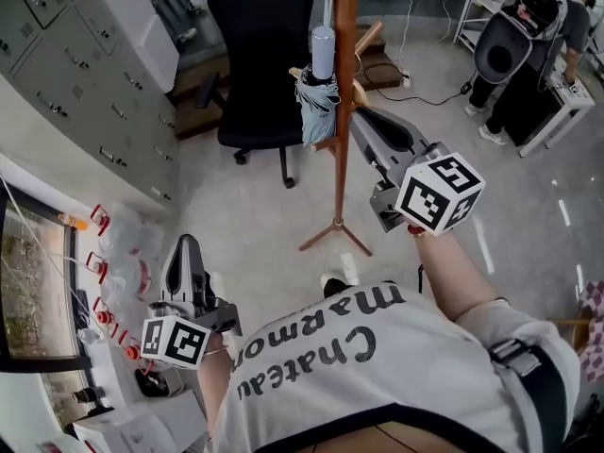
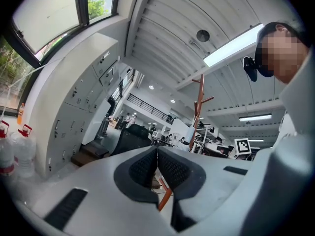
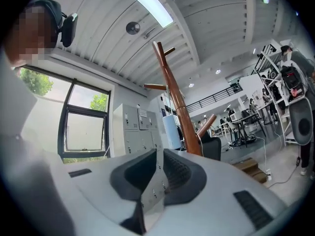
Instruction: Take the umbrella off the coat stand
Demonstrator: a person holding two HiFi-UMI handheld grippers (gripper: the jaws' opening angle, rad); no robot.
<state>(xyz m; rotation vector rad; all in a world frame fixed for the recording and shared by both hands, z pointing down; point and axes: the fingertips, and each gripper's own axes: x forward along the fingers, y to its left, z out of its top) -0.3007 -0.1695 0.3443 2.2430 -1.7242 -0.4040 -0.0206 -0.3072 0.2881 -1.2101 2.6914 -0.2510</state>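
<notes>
A pale blue folded umbrella (image 1: 317,83) hangs on the wooden coat stand (image 1: 344,159), on the pole's left side. My right gripper (image 1: 358,117) points at the pole just right of the umbrella, its jaws shut with nothing between them. In the right gripper view the pole (image 3: 176,107) and the umbrella (image 3: 170,131) rise just beyond the shut right gripper (image 3: 157,154). My left gripper (image 1: 186,244) is low at the left, far from the stand. Its jaws meet at the tip of the left gripper (image 2: 156,150) with nothing held, and the stand (image 2: 198,107) shows far off.
A black office chair (image 1: 260,55) stands just behind the coat stand. Grey lockers (image 1: 85,74) line the left wall, with red-capped water bottles (image 1: 123,253) below them near my left gripper. A person (image 1: 528,55) stands by a white table at the back right.
</notes>
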